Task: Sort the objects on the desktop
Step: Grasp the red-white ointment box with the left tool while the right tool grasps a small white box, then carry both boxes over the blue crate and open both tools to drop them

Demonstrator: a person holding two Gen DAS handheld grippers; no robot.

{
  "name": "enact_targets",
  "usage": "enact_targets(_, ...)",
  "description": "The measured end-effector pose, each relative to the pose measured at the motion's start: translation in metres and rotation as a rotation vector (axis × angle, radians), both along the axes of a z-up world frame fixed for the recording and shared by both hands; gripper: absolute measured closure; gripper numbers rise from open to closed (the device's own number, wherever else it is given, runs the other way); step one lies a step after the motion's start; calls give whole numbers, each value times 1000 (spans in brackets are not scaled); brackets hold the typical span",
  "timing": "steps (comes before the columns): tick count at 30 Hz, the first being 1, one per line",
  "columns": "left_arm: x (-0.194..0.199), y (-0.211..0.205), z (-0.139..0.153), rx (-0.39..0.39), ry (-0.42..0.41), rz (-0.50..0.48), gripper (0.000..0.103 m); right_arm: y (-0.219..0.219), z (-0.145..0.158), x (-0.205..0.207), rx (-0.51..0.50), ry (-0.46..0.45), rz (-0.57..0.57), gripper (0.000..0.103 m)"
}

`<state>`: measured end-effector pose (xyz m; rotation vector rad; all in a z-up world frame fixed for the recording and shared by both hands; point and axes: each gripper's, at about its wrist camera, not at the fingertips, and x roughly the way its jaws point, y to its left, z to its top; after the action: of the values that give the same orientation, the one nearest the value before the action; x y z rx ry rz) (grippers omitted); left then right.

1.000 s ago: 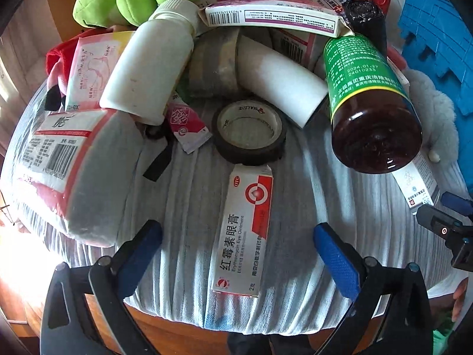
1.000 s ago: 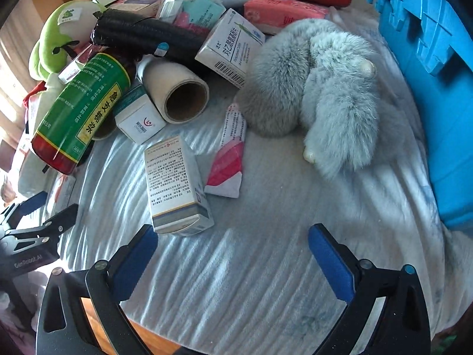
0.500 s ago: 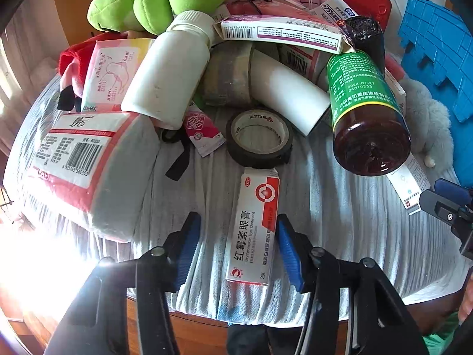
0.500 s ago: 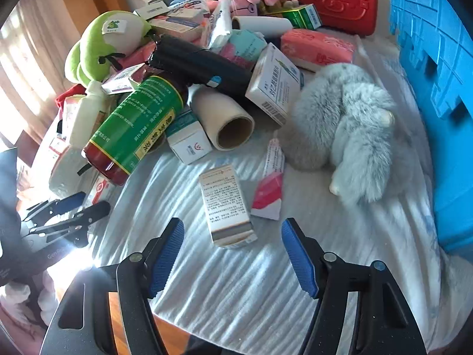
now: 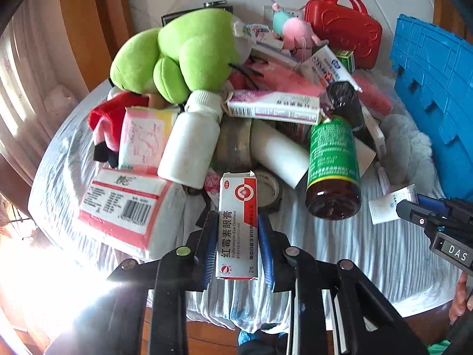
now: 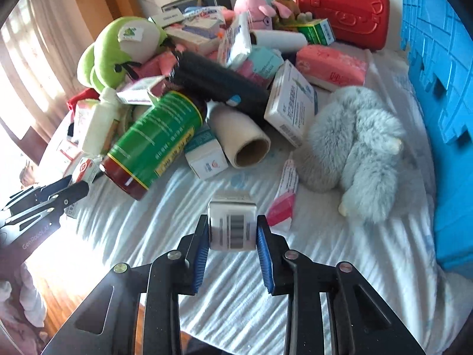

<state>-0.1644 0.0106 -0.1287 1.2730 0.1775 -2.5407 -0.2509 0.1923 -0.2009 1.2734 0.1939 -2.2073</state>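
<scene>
Between each closing claw's pads: one box [image 5: 236,224], two boxes total.

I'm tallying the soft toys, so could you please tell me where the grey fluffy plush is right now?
In the right wrist view the grey fluffy plush lies on the white sheet at right, just left of the blue crate and in front of the pink tissue pack.

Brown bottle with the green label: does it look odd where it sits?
Yes. The brown bottle lies tipped on its side, propped on the pile, base hanging over the sheet. It could roll. Nothing looks spilled.
</scene>
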Motion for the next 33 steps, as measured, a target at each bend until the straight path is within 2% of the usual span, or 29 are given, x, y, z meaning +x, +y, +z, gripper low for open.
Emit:
enact_targets(1,4,-19,3,-4,15,-1,77,-2,7,0,-8,15,0,73)
enact_targets(3,2,-24,15,-13,53,-7,77,-5,21,1,-29,45,-1,73)
enact_targets(5,-5,-20,-2,-11,93,-19,77,-7,34,-5,-48,74,-1,73)
enact_targets(7,-7,-15,19,-13,130,-36,77,-6,49,0,-59,105,-4,73)
enact_targets(9,-13,-2,17,-19,165,-58,77,-7,67,3,-67,145,-11,73)
enact_targets(19,-21,34,99,-42,354,-179,77,18,177,26,-135,395,-85,73)
enact_targets(25,-34,73,144,-37,461,-298,77,47,237,42,-145,542,-175,73)
enact_targets(33,-59,155,199,-23,551,-454,77,117,289,44,-133,681,-343,73)
